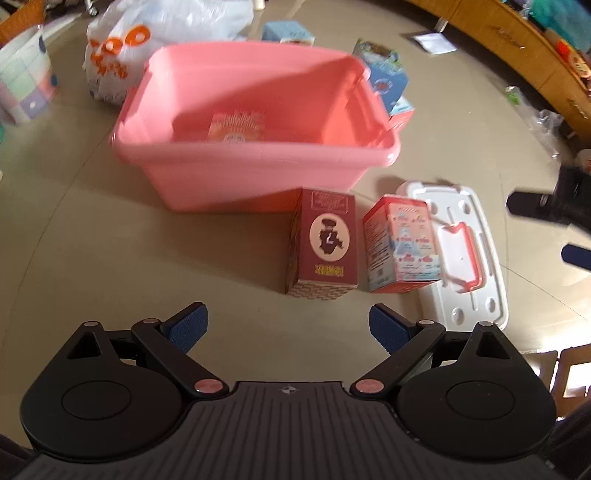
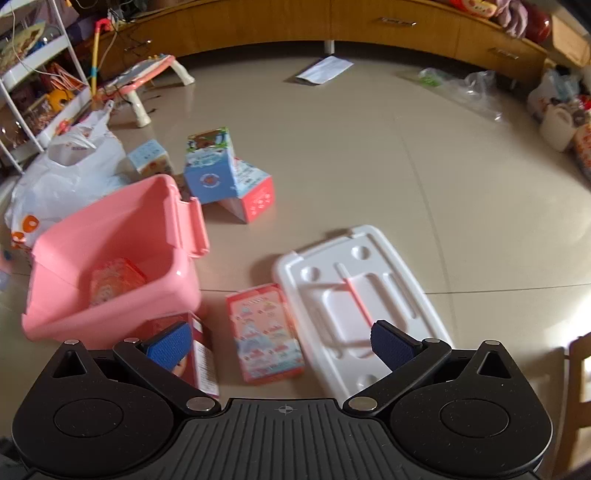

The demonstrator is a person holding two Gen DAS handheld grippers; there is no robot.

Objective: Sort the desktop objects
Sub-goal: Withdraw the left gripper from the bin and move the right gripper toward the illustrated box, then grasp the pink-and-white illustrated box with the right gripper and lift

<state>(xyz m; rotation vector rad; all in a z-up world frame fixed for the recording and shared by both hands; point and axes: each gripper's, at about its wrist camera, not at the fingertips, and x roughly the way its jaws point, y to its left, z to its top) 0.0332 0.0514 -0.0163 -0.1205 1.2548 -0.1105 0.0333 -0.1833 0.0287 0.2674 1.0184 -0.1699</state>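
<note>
A pink bin stands on the tiled floor with one pinkish box inside. In front of it a maroon box lies beside a pink-and-red box. My left gripper hangs open over bare floor, just short of the maroon box and a little left of it, holding nothing. My right gripper is open above the pink-and-red box, its pads clear of it. The left pad hides part of the maroon box.
The bin's white lid lies flat right of the boxes. Behind the bin are a blue box, a red box and a pale blue box. A white plastic bag sits left; a wooden cabinet lines the back.
</note>
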